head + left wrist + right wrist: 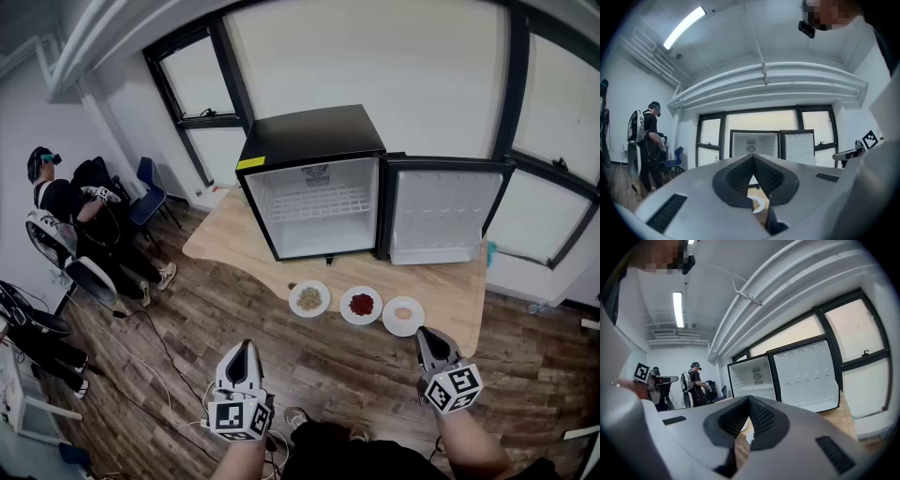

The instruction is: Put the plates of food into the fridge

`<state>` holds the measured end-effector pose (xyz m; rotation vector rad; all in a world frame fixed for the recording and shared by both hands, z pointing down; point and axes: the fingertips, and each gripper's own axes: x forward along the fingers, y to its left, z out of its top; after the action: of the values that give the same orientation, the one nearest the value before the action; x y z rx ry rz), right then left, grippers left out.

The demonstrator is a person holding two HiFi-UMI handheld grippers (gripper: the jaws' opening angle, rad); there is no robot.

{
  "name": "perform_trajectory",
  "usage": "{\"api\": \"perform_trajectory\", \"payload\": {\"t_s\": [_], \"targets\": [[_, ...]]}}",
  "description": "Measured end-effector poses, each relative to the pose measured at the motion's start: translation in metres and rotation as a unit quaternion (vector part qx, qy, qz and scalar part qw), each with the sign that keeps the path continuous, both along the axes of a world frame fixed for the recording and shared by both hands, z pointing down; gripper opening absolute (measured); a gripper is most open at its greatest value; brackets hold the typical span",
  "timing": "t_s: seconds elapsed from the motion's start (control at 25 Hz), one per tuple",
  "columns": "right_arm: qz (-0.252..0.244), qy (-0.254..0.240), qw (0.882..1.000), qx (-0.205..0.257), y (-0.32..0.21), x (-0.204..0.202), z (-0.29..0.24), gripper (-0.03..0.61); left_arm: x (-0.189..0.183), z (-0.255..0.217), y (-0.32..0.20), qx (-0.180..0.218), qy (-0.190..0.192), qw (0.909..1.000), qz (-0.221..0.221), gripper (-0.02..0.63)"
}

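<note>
Head view: 3 plates of food sit in a row on the tabletop, just near of the open fridge; left claw and right claw hover nearer still, apart from them
Left gripper view: left claw clenched, empty
Right gripper view: right claw clenched, empty
Approach step, I judge; next, unclench and reach for a plate rim

No lettering can be read. The fridge has a yellow label on its top front edge, too small to read. The left tool and right tool show only square black-and-white markers.
</note>
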<state>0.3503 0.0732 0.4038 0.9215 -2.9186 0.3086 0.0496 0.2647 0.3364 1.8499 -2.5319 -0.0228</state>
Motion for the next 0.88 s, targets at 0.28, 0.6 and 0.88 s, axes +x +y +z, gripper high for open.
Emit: {"api": "perform_trajectory", "payload": {"t_s": [0.28,0.6,0.88], "targets": [[0.008,-0.009,1.000,-0.005,-0.013,0.002,0.001,0.021,0.010,-0.003,-0.017,-0.010,-0.021,0.9997,0.012,0.005],[-0.010,-0.031,0.999,0.008,-0.020,-0.018,-0.004,0.021,0.003,-0.008,-0.041,-0.009,-0.035,0.9991,0.023,0.004],[0.010,-0.020,1.000,0.019,-0.043,-0.033,-0.013,0.021,-0.019,-0.006,-0.085,0.003,-0.034,0.9981,0.051,0.004]]}}
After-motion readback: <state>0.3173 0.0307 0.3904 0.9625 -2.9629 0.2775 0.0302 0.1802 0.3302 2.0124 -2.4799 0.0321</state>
